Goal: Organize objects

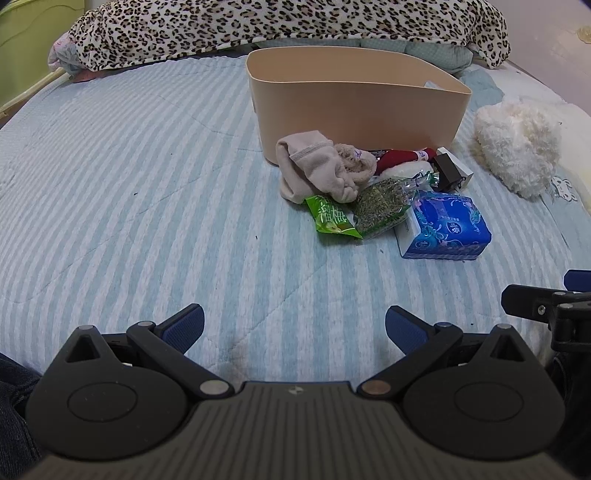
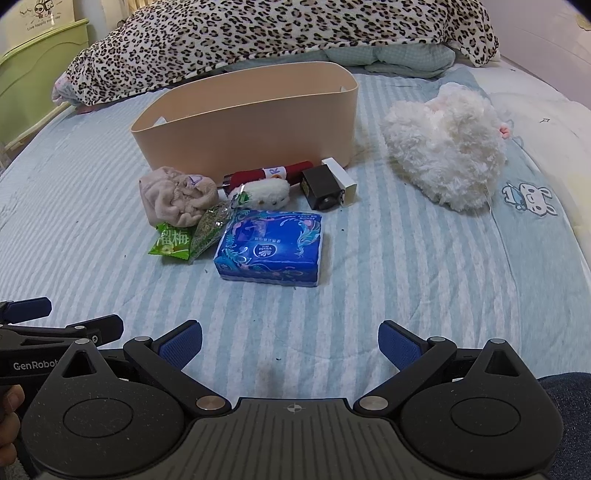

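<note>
A beige plastic bin (image 1: 354,107) (image 2: 251,122) stands on the striped bed. In front of it lies a pile: a beige sock bundle (image 1: 321,166) (image 2: 177,199), a green snack packet (image 1: 330,221) (image 2: 170,245), a bag of dried herbs (image 1: 382,206) (image 2: 210,230), a blue tissue pack (image 1: 448,225) (image 2: 271,247), a red roll (image 1: 399,157) (image 2: 273,172), a small white plush (image 2: 264,192), and a black and white box (image 1: 452,170) (image 2: 328,182). My left gripper (image 1: 294,326) and right gripper (image 2: 290,341) are open and empty, well short of the pile.
A fluffy white plush (image 1: 517,147) (image 2: 447,144) lies right of the bin. A leopard-print blanket (image 1: 280,26) (image 2: 280,29) lies heaped behind it. A green cabinet (image 2: 33,77) stands left of the bed. The striped sheet (image 1: 129,184) stretches to the left.
</note>
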Motion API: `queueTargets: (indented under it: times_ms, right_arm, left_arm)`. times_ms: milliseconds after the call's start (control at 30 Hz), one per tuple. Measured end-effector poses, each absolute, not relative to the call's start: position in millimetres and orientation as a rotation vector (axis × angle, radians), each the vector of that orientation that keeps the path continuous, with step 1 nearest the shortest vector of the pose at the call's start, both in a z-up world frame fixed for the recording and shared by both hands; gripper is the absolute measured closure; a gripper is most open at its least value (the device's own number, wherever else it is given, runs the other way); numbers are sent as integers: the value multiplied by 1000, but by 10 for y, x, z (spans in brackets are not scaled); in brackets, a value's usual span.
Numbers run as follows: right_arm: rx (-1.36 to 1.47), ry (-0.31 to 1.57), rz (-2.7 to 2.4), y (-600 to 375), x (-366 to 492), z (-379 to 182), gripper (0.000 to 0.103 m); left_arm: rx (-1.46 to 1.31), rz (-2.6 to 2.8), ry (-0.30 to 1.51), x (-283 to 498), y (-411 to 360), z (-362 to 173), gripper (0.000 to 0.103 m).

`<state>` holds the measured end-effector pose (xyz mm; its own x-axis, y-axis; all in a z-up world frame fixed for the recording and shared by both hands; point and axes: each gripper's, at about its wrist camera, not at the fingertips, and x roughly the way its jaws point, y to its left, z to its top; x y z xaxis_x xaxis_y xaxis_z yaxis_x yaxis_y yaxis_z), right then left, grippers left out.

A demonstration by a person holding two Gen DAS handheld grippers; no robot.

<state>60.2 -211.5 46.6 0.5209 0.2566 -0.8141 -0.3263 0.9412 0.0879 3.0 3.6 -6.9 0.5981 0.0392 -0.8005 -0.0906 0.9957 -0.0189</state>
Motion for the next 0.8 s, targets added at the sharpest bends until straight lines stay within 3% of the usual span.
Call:
queueTargets:
  times_ms: [800]
  right_arm:
    - [-52, 970, 359, -2088, 773, 453, 0]
  left_arm:
    - [-70, 134, 921, 132, 182, -55, 0]
